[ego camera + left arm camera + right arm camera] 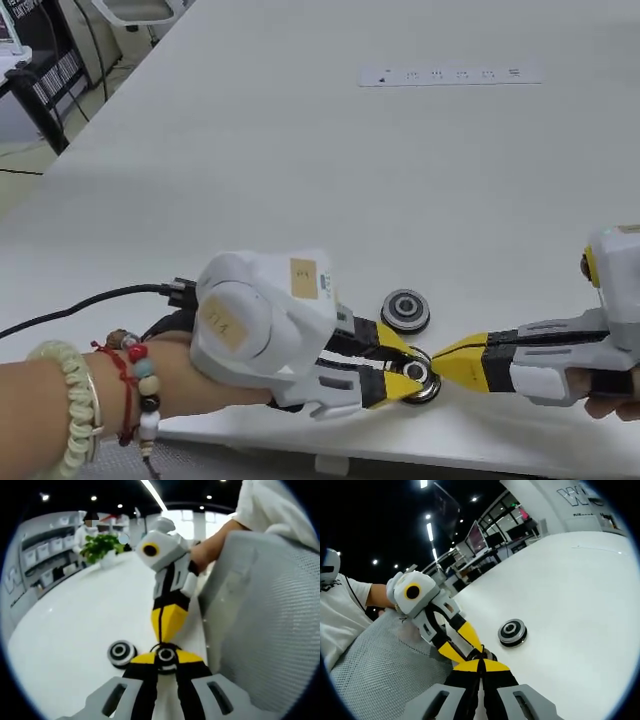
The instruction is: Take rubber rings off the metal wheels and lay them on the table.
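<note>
our left tool (pixel 407 370) clamps the metal wheel (pixel 166 656) steady so the right tool (pixel 448 363), pinched shut on its rubber ring (pixel 433 389), can peel it.

Left tool (pixel 405 370): white rounded housing, tan stickers, black jaws, yellow tips, black cable (pixel 90 305) at rear.
Right tool (pixel 447 362): white housing, black jaws, yellow tips.
Left wrist: pale green bead bracelet (pixel 70 400), red cord (pixel 122 385).
Sleeve (pixel 270 505): white.

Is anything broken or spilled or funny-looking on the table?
Nothing stands out. One wheel lies flat on the white table. The left gripper clamps the second wheel near the table's front edge, and the right gripper meets its rim with closed tips. No spill or damage shows.
</note>
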A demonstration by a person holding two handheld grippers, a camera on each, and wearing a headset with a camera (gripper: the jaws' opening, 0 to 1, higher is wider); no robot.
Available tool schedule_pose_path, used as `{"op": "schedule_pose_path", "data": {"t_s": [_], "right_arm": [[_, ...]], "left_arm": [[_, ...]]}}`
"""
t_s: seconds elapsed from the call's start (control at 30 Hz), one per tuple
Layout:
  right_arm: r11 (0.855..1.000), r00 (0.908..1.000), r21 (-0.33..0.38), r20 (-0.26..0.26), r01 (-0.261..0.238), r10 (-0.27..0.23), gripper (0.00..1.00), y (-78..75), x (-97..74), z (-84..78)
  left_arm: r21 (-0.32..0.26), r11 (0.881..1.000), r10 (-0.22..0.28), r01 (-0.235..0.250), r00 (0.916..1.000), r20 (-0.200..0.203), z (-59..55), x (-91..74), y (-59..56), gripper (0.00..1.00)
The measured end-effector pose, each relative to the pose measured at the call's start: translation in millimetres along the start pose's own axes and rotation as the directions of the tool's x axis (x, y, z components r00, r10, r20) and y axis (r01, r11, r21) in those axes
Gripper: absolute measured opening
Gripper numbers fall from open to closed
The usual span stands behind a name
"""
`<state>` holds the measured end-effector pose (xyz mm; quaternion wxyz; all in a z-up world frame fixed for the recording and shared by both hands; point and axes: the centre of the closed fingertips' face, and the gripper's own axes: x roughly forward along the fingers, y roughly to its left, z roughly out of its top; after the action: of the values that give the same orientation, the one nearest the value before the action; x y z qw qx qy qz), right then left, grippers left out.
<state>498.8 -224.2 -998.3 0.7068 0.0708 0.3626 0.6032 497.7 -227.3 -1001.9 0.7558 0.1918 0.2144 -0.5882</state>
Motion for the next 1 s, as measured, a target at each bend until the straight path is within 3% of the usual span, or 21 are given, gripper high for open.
{"op": "schedule_pose_path", "data": {"t_s": [0.2,0.33,0.4,0.53,0.67,0.73,0.87,1.0], "right_arm": [[1.000,0.9997,-0.019,-0.011,0.024,-0.024,0.00,-2.2,-3.8,1.6],[0.999,0.9998,-0.024,-0.003,0.021,-0.021,0.00,2.4,-8.3,7.7],[0.999,0.9993,-0.037,-0.006,0.036,-0.036,0.00,2.5,-12.2,10.7],[0.998,0.9983,-0.032,0.012,0.058,-0.057,0.00,5.2,-22.7,18.8],[0.993,0.9950,-0.057,0.015,0.100,-0.099,0.00,11.1,-35.6,24.1],[0.992,0.9932,-0.057,0.029,0.114,-0.112,0.00,15.3,-42.6,28.1],[0.985,0.9858,-0.059,0.047,0.164,-0.161,0.00,18.6,-54.9,34.4],[0.980,0.9790,-0.047,0.070,0.195,-0.191,0.00,23.6,-63.8,43.5]], "left_arm": [[-0.050,0.998,-0.036,0.035,0.9992,-0.017,0.7,-3.7,0.5,0.15],[-0.052,0.997,-0.050,0.050,0.9987,0.005,11.5,-14.2,2.7,0.15],[-0.058,0.996,-0.059,0.060,0.9982,0.013,16.9,-21.1,2.4,0.22],[-0.008,0.999,-0.050,0.050,0.9985,0.023,27.6,-38.0,5.0,0.38],[0.017,0.996,-0.087,0.087,0.9962,0.001,30.7,-54.8,-0.7,0.51],[0.076,0.995,-0.065,0.066,0.9978,-0.010,31.1,-64.0,1.9,0.57],[0.071,0.997,-0.040,0.042,0.9989,-0.025,30.9,-79.6,2.6,0.68],[0.086,0.996,-0.013,0.012,0.9999,0.001,33.5,-93.8,2.1,0.73]]}}
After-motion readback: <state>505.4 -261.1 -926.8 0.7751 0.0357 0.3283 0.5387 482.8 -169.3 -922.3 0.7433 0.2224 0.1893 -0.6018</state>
